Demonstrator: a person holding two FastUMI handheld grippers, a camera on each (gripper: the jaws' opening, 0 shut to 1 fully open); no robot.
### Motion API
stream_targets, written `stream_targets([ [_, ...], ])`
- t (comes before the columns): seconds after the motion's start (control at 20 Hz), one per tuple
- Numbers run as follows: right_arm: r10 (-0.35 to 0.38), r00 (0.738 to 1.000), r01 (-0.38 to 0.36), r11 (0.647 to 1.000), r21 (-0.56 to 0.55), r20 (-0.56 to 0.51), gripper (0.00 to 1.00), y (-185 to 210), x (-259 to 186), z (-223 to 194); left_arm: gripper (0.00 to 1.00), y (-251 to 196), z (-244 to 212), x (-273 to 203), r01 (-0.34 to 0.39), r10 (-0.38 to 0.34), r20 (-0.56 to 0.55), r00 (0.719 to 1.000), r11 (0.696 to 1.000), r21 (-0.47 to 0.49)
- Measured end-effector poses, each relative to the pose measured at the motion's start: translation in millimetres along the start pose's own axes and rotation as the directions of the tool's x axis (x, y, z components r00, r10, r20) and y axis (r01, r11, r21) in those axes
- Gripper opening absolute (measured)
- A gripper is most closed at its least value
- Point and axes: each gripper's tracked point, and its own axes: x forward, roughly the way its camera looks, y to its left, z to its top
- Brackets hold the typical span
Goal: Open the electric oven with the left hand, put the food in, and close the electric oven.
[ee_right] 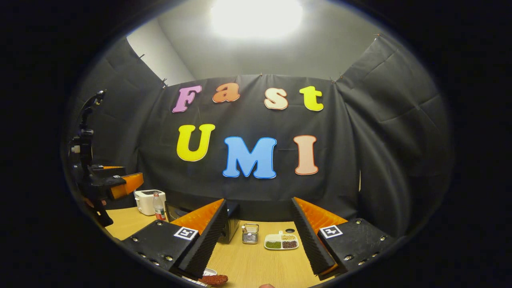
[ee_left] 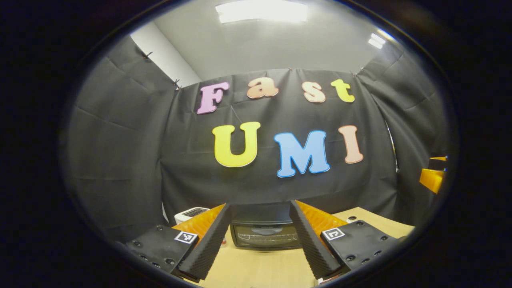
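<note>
The black electric oven [ee_left: 264, 234] stands on the wooden table [ee_left: 260, 268] straight ahead, its glass door closed. My left gripper [ee_left: 260, 205] is open, hanging above the table a short way in front of the oven, nothing between its fingers. In the right gripper view the oven [ee_right: 233, 225] is partly hidden behind one finger. My right gripper [ee_right: 259, 201] is open and empty. A reddish-brown piece of food [ee_right: 215, 279] lies on a white plate [ee_right: 205, 274] at the bottom edge, just below the right gripper. The left gripper [ee_right: 118, 182] shows far off at the left.
A white toaster [ee_right: 146, 201] and a small bottle [ee_right: 159, 208] stand left of the oven. A small metal basket [ee_right: 250, 234] and a white divided dish of beans [ee_right: 282, 242] sit right of it. Black cloth walls close the booth behind and on both sides.
</note>
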Motion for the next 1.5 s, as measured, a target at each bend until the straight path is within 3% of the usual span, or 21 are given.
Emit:
stream_targets([
  [0.45, -0.1, 0.995, 0.1, 0.995, -0.018, -0.011, 0.95, 1.8, 36.6, -2.2, 1.0, -10.5, -37.6, 104.7, 0.083, -0.083, -0.034, 0.996, 0.997, -0.007],
  [0.9, -0.231, 0.971, 0.228, 0.972, -0.058, -0.065, 0.95, -1.0, 58.9, -14.1, 1.0, -27.9, -124.5, 194.8, 0.18, -0.183, -0.157, 0.97, 0.983, -0.031],
  [1.15, -0.291, 0.952, 0.284, 0.955, -0.082, -0.094, 0.95, -0.5, 59.0, -21.3, 1.0, -29.6, -186.4, 228.3, 0.201, -0.2, -0.249, 0.948, 0.979, -0.021],
  [1.5, -0.308, 0.939, 0.299, 0.951, -0.083, -0.15, 0.95, 7.2, 57.7, -34.4, 0.98, -29.3, -227.8, 249.3, 0.197, -0.203, -0.308, 0.93, 0.979, -0.051],
])
